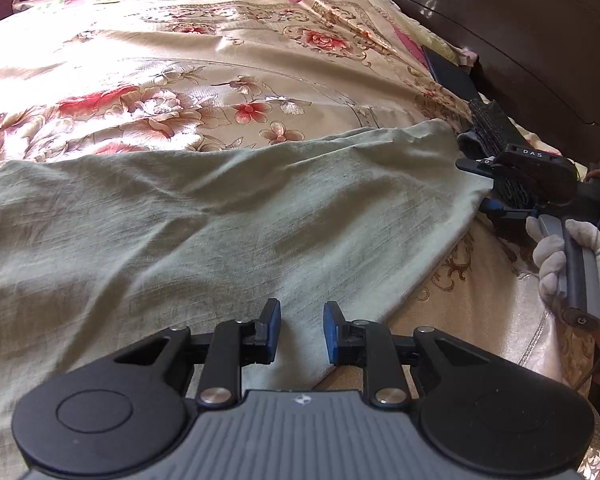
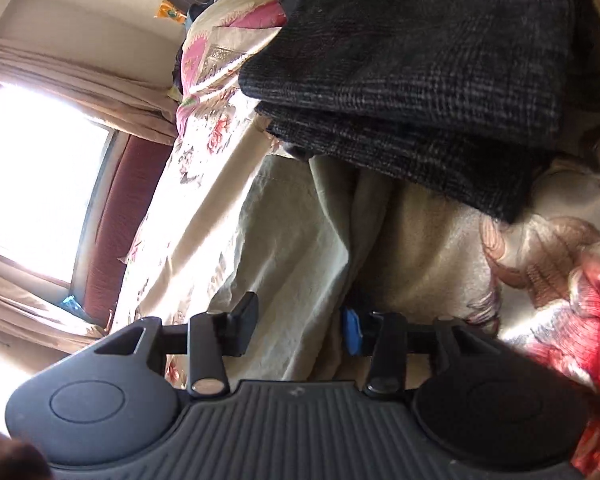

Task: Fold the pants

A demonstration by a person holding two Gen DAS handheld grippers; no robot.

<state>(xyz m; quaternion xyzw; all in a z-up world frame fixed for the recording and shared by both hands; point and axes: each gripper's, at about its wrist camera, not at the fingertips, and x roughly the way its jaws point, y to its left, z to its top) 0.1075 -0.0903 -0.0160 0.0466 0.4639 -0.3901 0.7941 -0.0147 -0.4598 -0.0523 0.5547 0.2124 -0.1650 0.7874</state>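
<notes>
Pale green pants of crinkled, linen-like cloth lie spread across a bed, over a glossy cream bedspread printed with red and pink flowers. The cloth is softly creased, and its near edge runs slantwise toward the lower right.

The left gripper hovers over that near edge, its blue-padded jaws a narrow gap apart with only cloth seen below them; whether the pads touch the fabric is hard to tell.

The right gripper, turned on its side, has its jaws partly open astride a fold at the end of the pants, not pressing on it. Just beyond it lies a dark, coarsely woven folded garment. In the left view a white-gloved hand grips the grey ribbed handle of the right gripper.
</notes>
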